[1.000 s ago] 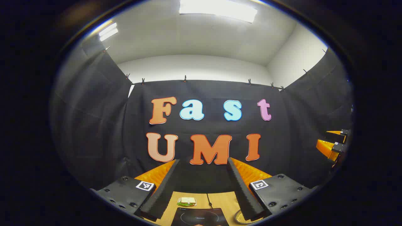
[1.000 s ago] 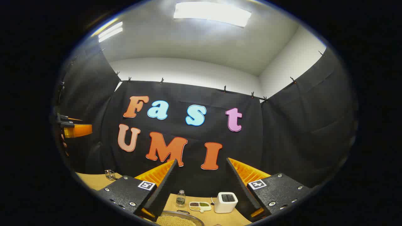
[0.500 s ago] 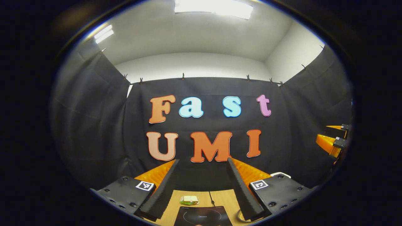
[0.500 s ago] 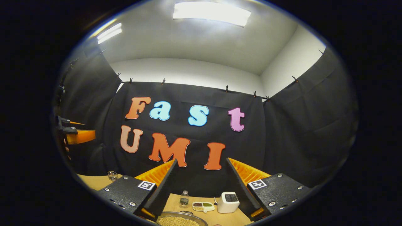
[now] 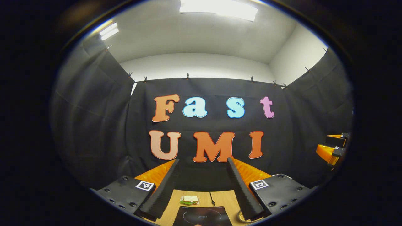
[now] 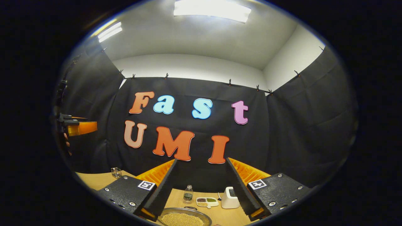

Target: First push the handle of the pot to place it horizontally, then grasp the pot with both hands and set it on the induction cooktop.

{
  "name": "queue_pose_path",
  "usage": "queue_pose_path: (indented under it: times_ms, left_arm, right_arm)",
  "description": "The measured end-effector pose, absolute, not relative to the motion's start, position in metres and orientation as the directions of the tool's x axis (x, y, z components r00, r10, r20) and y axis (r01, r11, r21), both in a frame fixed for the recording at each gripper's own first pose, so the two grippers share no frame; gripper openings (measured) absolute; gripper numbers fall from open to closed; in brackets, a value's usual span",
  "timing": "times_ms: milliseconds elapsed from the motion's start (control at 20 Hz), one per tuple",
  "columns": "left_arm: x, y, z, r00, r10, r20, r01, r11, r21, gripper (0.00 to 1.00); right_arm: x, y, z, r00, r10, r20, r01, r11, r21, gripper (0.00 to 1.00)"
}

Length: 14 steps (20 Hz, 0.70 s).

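I see a sandwich [image 5: 189, 199] at lower centre; bottle [image 6: 188, 193], divided tray [image 6: 207, 201] and toaster [image 6: 230, 197] along the wooden table [image 6: 94, 179].

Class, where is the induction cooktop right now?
In the left gripper view, the induction cooktop lies on the wooden table between the open jaws, nearer than the sandwich.

No readable text; the induction cooktop [image 5: 201, 216] marking is too small.

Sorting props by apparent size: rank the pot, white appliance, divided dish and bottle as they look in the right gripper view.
1. pot, nearest the camera, partly cut off
2. white appliance
3. divided dish and bottle: too alike to rank
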State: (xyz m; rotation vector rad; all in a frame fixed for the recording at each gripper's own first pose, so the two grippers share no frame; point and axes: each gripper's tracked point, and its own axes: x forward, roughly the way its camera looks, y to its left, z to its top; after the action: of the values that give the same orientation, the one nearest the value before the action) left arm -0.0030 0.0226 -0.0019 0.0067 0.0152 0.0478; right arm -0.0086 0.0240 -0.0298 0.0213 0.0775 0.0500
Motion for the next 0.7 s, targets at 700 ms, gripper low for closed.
queue_pose_path:
  times_ms: [700]
  left_arm:
    - [-0.004, 0.02, -0.023, 0.999, 0.029, -0.022, -0.028, 0.999, 0.022, 0.98]
  right_arm:
    - [-0.023, 0.043, -0.185, 0.917, 0.131, -0.378, -0.119, 0.991, 0.055, 0.9]
